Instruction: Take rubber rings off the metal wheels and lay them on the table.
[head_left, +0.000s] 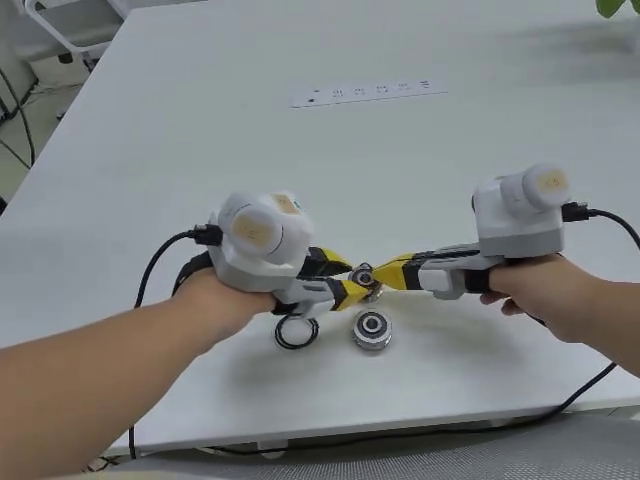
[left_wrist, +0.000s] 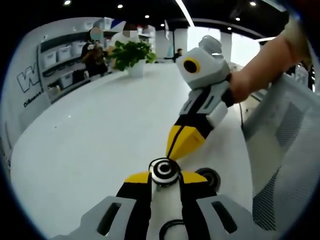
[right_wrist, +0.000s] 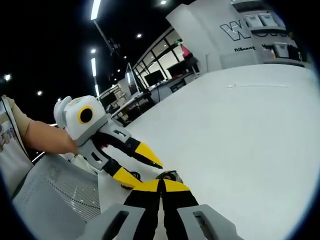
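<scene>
My left gripper (head_left: 352, 287) is shut on a small metal wheel (head_left: 363, 276), holding it just above the white table (head_left: 420, 150). In the left gripper view the wheel (left_wrist: 165, 171) sits between the yellow tips and wears a black rubber ring. My right gripper (head_left: 383, 274) comes in from the right, shut, with its tips (left_wrist: 171, 154) touching the wheel's rim; I cannot tell whether they pinch the ring. A second wheel (head_left: 371, 330) stands on the table just below. A loose black rubber ring (head_left: 279, 333) lies to its left.
A flush socket strip (head_left: 367, 92) sits in the far middle of the table. Black cables (head_left: 150, 280) trail from both grippers over the near edge (head_left: 400, 425). A white chair (head_left: 60, 30) stands beyond the far left corner.
</scene>
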